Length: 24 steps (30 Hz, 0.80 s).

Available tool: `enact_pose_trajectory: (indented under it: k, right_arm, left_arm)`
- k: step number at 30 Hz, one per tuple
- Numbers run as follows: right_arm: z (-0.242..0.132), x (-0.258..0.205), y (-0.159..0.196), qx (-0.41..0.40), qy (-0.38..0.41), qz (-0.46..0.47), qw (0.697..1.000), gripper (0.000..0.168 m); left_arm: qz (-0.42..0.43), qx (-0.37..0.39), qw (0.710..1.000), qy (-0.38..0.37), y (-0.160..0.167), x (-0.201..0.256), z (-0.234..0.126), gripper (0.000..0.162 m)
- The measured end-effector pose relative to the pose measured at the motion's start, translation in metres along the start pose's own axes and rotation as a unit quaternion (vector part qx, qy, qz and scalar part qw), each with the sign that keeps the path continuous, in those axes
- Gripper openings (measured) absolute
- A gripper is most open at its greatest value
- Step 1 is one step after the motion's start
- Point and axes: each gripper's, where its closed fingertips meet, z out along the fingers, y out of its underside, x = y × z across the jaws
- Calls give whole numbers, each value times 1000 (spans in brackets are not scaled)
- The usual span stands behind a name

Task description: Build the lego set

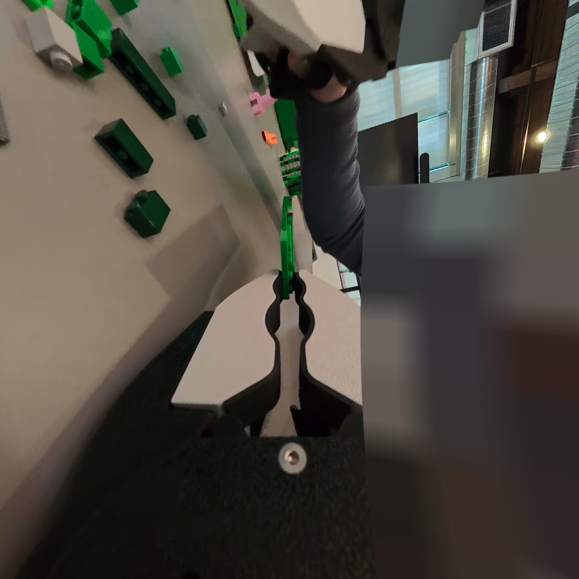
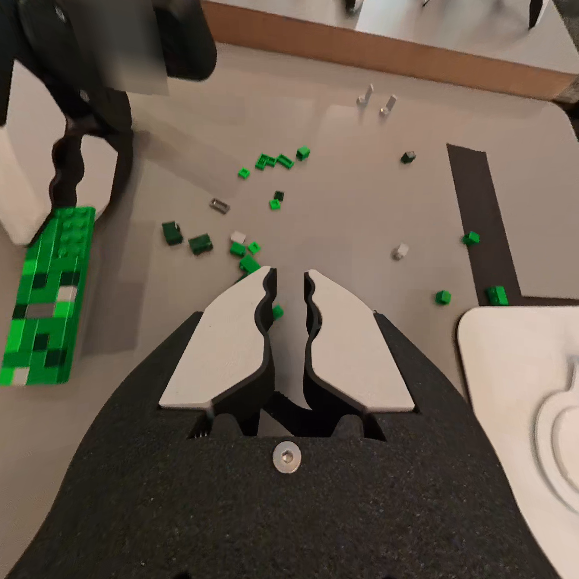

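Note:
My left gripper point(image 1: 288, 277) is shut on the end of a flat green lego build point(image 1: 287, 241), seen edge-on in the left wrist view. In the right wrist view the same build point(image 2: 44, 297) shows as a long slab of light green, dark green, grey and white tiles, held up at the far left by the left gripper point(image 2: 70, 203). My right gripper point(image 2: 289, 272) is open a little and empty, above loose bricks. A small green brick point(image 2: 277, 311) lies on the table under its left finger. The right gripper also shows at the top of the left wrist view point(image 1: 300, 28).
Loose light and dark green bricks point(image 2: 200, 244) and a few grey ones point(image 2: 399, 250) are scattered over the beige table point(image 2: 344, 203). A black tape strip point(image 2: 479, 219) and a white tray point(image 2: 513, 391) are at the right. The table's brown far edge point(image 2: 376, 53) is at the top. A person's arm point(image 1: 329, 175) is ahead of the left gripper. There is about 15 cm between the tips of the two grippers. The left gripper is farther from the small green brick point(image 2: 277, 311), some 15 cm, than the right, some 4 cm.

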Motion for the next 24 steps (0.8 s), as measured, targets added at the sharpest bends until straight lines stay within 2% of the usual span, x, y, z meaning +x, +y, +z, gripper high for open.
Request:
enact_pose_trajectory:
  k: [4, 10, 13, 15, 20, 24]
  right_arm:
    - [28, 0, -17, -48, -31, 19, 998, 11]
    - [65, 5, -33, -85, -50, -26, 995, 10]
    - [77, -5, -41, -85, -82, -7, 993, 4]
    - [91, -15, -43, -108, -94, 22, 989, 6]
    - [119, -26, -41, -167, -60, 32, 984, 14]
    - [127, -25, -42, -193, -35, 20, 980, 18]
  left_arm:
    - [-2, -4, 1000, 3, 1, 0, 1, 6]
    - [-5, -3, 1000, 9, 1, 1, 0, 6]
    - [-4, -5, 1000, 7, 1, 1, 0, 6]
    - [-4, -5, 1000, 8, 1, 1, 1, 6]
    - [-4, -6, 1000, 9, 2, 1, 1, 6]
    - [-3, -6, 1000, 9, 2, 1, 1, 6]
